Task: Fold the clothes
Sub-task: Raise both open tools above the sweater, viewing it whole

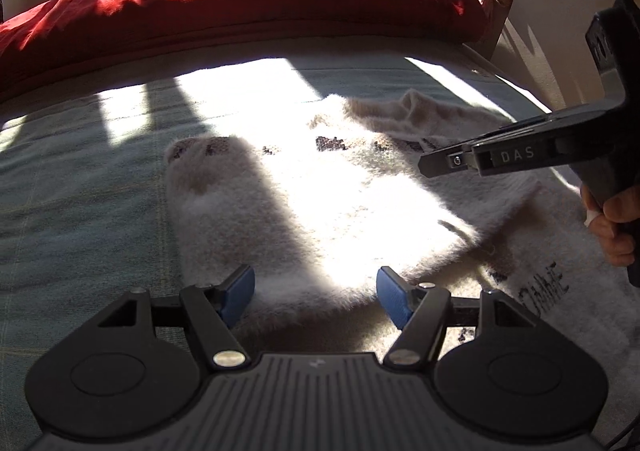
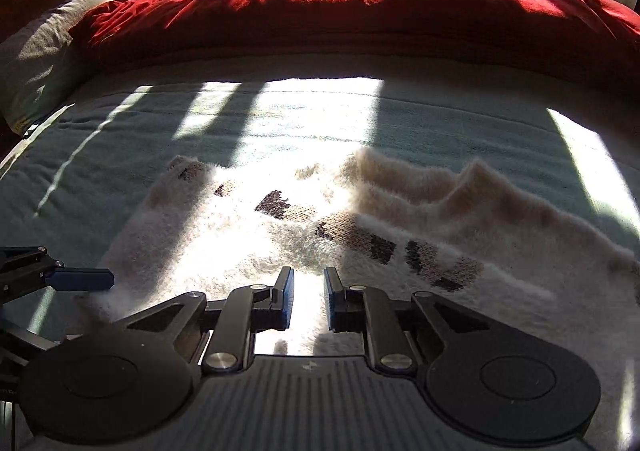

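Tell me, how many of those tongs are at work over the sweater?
2. The left tongs hover open over the near edge of the fuzzy sweater; the right tongs, slightly open, sit over its right part.

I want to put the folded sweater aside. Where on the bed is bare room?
Free: the blanket strip between the sweater and the red duvet, and the patch left of the sweater. Crowded: the near edge, where the left tool and right tool hover.
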Action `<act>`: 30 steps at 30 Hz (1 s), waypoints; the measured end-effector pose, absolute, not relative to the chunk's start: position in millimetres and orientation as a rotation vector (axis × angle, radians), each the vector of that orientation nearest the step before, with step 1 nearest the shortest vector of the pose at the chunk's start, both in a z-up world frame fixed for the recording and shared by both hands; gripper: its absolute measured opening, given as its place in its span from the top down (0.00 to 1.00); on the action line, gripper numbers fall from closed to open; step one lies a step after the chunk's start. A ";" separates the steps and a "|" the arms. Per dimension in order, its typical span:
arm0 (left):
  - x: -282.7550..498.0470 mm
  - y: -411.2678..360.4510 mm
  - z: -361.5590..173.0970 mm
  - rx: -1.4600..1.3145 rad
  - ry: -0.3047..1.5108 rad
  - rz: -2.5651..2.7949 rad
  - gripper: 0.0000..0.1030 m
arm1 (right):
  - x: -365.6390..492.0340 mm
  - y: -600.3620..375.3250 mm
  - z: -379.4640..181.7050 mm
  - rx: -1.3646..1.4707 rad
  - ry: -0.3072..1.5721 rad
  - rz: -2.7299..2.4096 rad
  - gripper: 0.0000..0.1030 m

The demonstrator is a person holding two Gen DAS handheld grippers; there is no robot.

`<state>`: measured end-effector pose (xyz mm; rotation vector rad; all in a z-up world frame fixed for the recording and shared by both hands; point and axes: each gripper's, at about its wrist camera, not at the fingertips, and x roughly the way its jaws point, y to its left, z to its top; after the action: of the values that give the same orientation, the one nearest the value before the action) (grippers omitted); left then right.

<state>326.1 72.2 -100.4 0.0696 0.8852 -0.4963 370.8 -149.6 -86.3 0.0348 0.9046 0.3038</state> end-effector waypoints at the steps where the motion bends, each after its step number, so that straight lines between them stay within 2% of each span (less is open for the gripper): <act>1: 318.3 70.5 -95.3 0.073 0.888 -0.505 0.35 | 360.5 -154.8 -80.6 0.032 0.905 0.310 0.80; 4: 293.6 63.1 -86.5 0.092 0.902 -0.527 0.35 | 326.8 -170.3 -74.5 0.013 0.919 0.301 0.71; 17: 199.4 43.2 -123.7 0.197 0.991 -0.452 0.33 | 199.6 -225.8 -119.9 0.079 1.009 0.170 0.62; 30: 123.9 50.7 -115.1 0.249 1.028 -0.415 0.31 | 107.0 -249.9 -118.2 0.086 1.100 0.195 0.40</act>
<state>123.9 50.7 -115.1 0.2492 1.0276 -0.4148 107.0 -249.8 -118.2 0.0857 1.0995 0.1953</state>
